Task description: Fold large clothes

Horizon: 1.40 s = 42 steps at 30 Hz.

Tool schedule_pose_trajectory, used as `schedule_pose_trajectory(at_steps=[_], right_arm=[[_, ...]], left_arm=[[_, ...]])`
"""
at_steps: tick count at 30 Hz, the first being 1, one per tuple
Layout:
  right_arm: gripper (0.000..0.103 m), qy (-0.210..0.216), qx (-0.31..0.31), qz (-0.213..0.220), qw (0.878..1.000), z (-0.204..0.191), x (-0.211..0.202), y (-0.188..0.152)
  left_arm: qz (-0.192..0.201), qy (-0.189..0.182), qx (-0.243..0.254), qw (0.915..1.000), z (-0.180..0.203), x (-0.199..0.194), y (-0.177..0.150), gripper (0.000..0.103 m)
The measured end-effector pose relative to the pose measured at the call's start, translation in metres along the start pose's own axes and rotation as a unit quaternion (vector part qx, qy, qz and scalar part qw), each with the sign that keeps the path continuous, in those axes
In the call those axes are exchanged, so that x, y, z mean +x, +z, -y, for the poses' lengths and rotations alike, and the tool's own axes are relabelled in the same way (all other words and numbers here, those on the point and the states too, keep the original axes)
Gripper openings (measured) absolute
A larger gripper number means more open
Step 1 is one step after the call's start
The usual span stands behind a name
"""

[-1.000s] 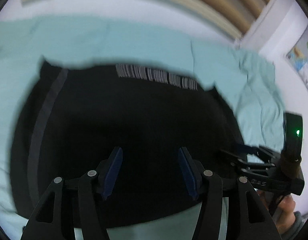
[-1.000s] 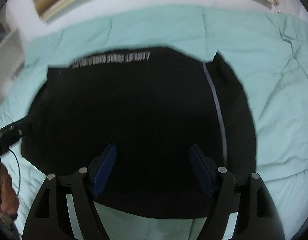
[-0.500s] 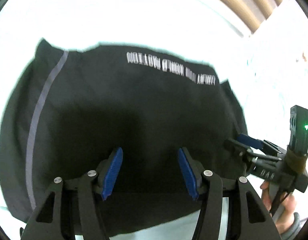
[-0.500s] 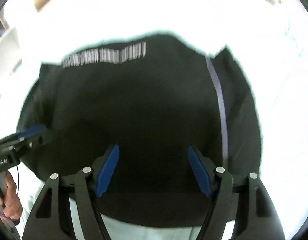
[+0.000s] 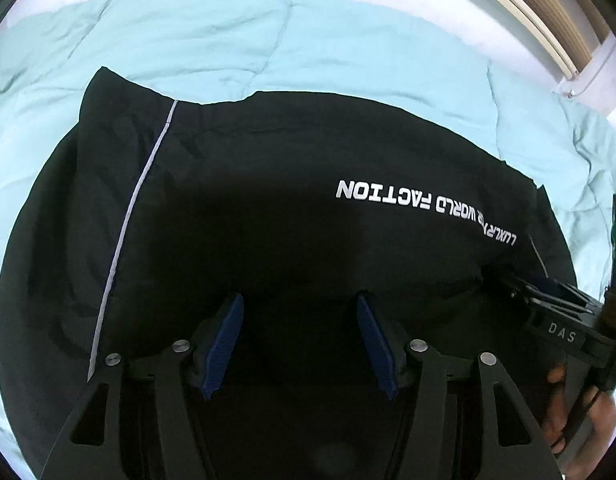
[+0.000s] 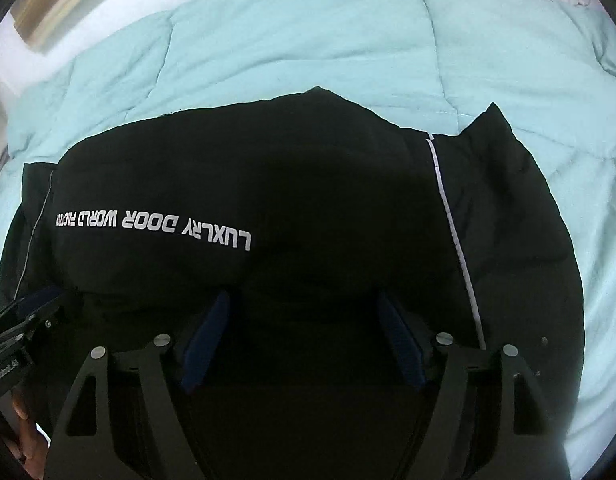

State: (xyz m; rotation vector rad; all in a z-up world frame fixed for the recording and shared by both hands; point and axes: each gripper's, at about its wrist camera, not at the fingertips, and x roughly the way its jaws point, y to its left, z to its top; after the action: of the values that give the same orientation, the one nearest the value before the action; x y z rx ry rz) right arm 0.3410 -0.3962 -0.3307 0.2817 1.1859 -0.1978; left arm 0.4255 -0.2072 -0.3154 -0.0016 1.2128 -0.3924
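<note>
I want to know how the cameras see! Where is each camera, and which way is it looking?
Left wrist view: sits on the left gripper, looks steeply down at the black garment on the mint quilt; the right gripper and hand show at the right edge.
Right wrist view: sits on the right gripper, looks down likewise; the left gripper and a hand show at the left edge.
Both share the garment's white lettering.
</note>
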Motion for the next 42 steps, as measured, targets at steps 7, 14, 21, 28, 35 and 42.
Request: schedule_pose_trajectory(at_steps=[7, 14, 21, 28, 35, 42], right_arm=[[0.077, 0.056, 0.019, 0.02, 0.998, 0.018, -0.053, -0.004], [0.077, 0.054, 0.05, 0.031, 0.997, 0.058, -0.103, -0.056], [0.078, 0.037, 0.104, 0.023, 0.994, 0.118, -0.125, -0.097], [0.078, 0.018, 0.129, 0.022, 0.991, 0.151, -0.124, -0.109], [0.078, 0.039, 0.16, 0.051, 0.985, 0.167, -0.112, -0.093], [0.079, 0.079, 0.17, 0.047, 0.981, 0.179, -0.079, -0.068]], left_arm=[[0.019, -0.072, -0.016, 0.9971, -0.015, -0.052, -0.011, 0.061], [0.053, -0.069, -0.035, 0.9956, -0.049, -0.116, -0.05, 0.061], [0.034, -0.053, -0.083, 0.9946, -0.086, -0.121, -0.075, 0.062], [0.032, -0.051, -0.152, 0.9866, -0.124, -0.116, -0.081, 0.063], [0.054, -0.049, -0.199, 0.9772, -0.155, -0.103, -0.056, 0.067], [0.013, -0.118, -0.194, 0.9738, -0.174, -0.061, -0.033, 0.071]])
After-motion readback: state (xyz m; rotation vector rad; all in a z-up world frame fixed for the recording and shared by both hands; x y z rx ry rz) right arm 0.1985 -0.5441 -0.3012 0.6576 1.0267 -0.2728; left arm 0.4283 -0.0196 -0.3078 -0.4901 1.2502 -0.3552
